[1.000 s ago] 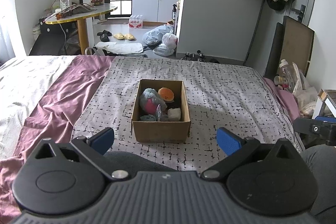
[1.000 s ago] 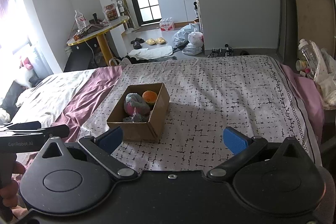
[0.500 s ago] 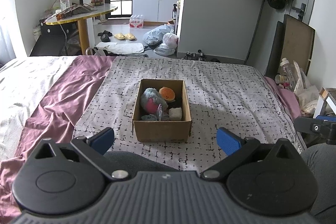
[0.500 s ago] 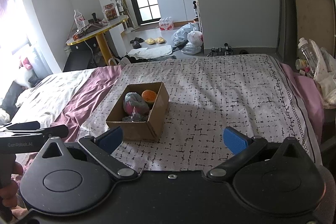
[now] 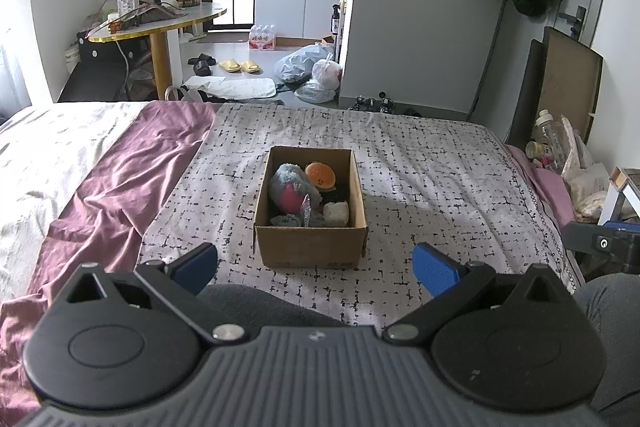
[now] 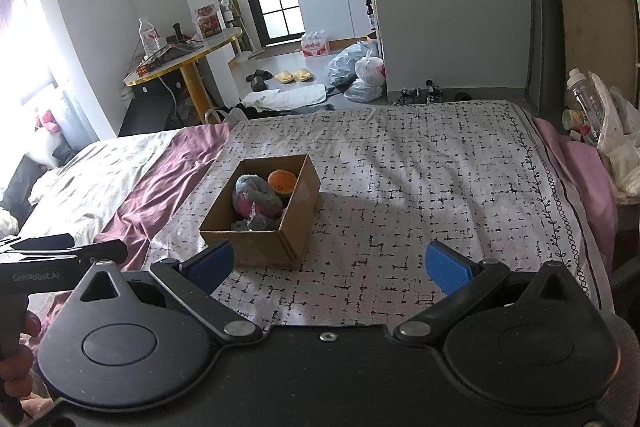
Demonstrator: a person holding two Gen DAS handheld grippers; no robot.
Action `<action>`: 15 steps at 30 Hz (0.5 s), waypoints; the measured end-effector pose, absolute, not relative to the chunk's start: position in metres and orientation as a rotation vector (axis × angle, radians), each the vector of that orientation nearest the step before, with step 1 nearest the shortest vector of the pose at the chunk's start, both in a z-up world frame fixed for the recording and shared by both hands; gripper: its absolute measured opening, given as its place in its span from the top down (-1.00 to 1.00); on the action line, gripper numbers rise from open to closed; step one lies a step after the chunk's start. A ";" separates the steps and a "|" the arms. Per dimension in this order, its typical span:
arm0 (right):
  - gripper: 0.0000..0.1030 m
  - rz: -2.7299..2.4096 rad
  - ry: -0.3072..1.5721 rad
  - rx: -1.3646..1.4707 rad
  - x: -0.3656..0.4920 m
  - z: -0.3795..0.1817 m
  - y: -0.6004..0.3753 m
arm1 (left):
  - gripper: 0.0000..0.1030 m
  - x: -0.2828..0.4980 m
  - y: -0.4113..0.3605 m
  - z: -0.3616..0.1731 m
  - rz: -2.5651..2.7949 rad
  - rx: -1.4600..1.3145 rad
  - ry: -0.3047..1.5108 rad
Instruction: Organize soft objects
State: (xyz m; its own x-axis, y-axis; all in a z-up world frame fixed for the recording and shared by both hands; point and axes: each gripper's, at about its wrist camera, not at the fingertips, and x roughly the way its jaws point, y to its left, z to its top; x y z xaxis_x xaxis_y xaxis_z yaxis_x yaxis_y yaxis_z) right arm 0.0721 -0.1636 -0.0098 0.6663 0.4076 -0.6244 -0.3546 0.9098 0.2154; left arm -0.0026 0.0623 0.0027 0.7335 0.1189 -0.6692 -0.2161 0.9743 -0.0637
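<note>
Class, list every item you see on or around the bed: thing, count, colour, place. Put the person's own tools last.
box: one, brown cardboard, centre of bed
plush: one, grey and pink, in box
bun toy: one, orange, in box, far end
cube: one, cream, in box, near right corner
cover: one, white with black marks, under box
sheet: one, purple, left of cover
slippers: two, yellow, on floor
left tongs: blue pads, open
right tongs: blue pads, open
</note>
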 end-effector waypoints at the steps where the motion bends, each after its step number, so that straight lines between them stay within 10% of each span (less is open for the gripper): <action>1: -1.00 0.430 0.724 0.078 0.072 -0.010 -0.163 | -1.00 -0.003 0.063 0.003 0.185 -0.142 0.725; 15: -1.00 0.426 0.729 0.069 0.078 -0.011 -0.162 | -1.00 -0.001 0.067 0.001 0.190 -0.152 0.725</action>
State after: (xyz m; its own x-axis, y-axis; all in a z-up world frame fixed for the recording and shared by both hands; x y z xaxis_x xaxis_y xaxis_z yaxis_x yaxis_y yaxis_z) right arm 0.0784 -0.1622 -0.0113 0.6646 0.4004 -0.6308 -0.3528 0.9124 0.2074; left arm -0.0006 0.0672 0.0014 0.7325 0.1198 -0.6701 -0.2246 0.9718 -0.0719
